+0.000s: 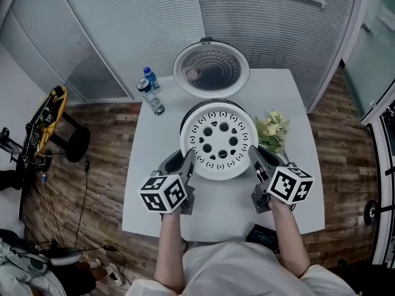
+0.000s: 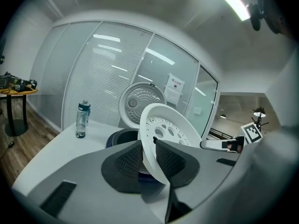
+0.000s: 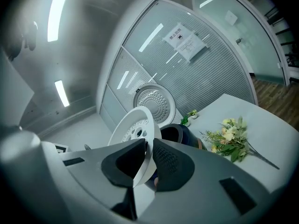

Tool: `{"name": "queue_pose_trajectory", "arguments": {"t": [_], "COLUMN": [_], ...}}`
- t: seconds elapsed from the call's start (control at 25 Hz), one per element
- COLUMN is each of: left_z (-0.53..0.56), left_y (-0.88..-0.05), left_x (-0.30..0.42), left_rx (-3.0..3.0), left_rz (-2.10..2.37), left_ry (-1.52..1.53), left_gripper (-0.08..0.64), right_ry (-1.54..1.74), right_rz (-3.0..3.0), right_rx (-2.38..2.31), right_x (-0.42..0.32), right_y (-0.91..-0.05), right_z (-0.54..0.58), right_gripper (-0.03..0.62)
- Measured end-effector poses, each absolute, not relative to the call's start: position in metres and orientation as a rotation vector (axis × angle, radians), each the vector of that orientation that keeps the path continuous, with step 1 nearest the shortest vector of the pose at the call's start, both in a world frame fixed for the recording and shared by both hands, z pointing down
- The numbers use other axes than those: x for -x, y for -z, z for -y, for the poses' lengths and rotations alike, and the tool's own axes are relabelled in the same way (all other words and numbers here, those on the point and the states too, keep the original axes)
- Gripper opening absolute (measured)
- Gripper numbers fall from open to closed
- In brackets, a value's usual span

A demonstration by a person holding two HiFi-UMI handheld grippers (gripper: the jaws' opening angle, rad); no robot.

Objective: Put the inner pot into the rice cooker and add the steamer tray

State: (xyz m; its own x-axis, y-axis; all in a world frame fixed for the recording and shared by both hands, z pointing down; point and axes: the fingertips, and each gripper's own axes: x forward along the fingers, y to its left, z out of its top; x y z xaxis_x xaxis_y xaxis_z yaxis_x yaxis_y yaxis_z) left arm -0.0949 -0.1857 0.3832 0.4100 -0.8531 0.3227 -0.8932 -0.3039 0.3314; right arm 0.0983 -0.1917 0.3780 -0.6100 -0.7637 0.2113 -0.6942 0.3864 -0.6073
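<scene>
The white steamer tray [image 1: 218, 139], round with several holes, hangs over the rice cooker body [image 1: 213, 103], hiding most of it and what is inside. My left gripper [image 1: 187, 160] is shut on the tray's left rim and my right gripper [image 1: 253, 155] on its right rim. In the left gripper view the tray [image 2: 168, 134] stands tilted between the pads, with the dark cooker body [image 2: 122, 137] behind it. The right gripper view shows the tray's rim [image 3: 140, 129] pinched and the cooker's opening [image 3: 175, 135] beyond. The cooker's lid [image 1: 211, 68] stands open at the back.
Two water bottles [image 1: 150, 91] stand left of the cooker on the white table [image 1: 160, 208]. A bunch of flowers [image 1: 273, 130] lies to its right. A dark flat thing [image 1: 265, 234] sits at the table's near edge. Glass walls stand behind the table.
</scene>
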Motion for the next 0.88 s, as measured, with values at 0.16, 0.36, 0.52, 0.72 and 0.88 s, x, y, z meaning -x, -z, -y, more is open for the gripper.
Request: {"name": "queue_pose_trajectory", "arguments": {"t": [0.16, 0.36, 0.52, 0.72, 0.88], "left_z": [0.194, 0.204, 0.214, 0.224, 0.239], "left_y": [-0.382, -0.384, -0.393, -0.402, -0.410], "left_x": [0.098, 0.104, 0.112, 0.115, 0.116], "left_rx": [-2.234, -2.243, -2.237, -2.232, -2.224], "left_rz": [1.466, 1.449, 1.435, 1.417, 1.398], "left_ry": [-0.101, -0.081, -0.083, -0.083, -0.086], "left_gripper": [0.089, 0.089, 0.089, 0.089, 0.089], "right_ry": [1.013, 0.993, 1.012, 1.034, 1.046], "right_rz": [-2.527, -2.531, -2.531, -2.531, -2.530], "right_rx": [1.361, 1.379, 1.388, 1.404, 1.428], "right_x": [-0.095, -0.089, -0.081, -0.078, -0.077], "right_y": [-0.375, -0.373, -0.381, -0.392, -0.397], "right_z": [0.195, 0.200, 0.209, 0.217, 0.231], "right_gripper": [0.064, 0.064, 0.064, 0.064, 0.064]}}
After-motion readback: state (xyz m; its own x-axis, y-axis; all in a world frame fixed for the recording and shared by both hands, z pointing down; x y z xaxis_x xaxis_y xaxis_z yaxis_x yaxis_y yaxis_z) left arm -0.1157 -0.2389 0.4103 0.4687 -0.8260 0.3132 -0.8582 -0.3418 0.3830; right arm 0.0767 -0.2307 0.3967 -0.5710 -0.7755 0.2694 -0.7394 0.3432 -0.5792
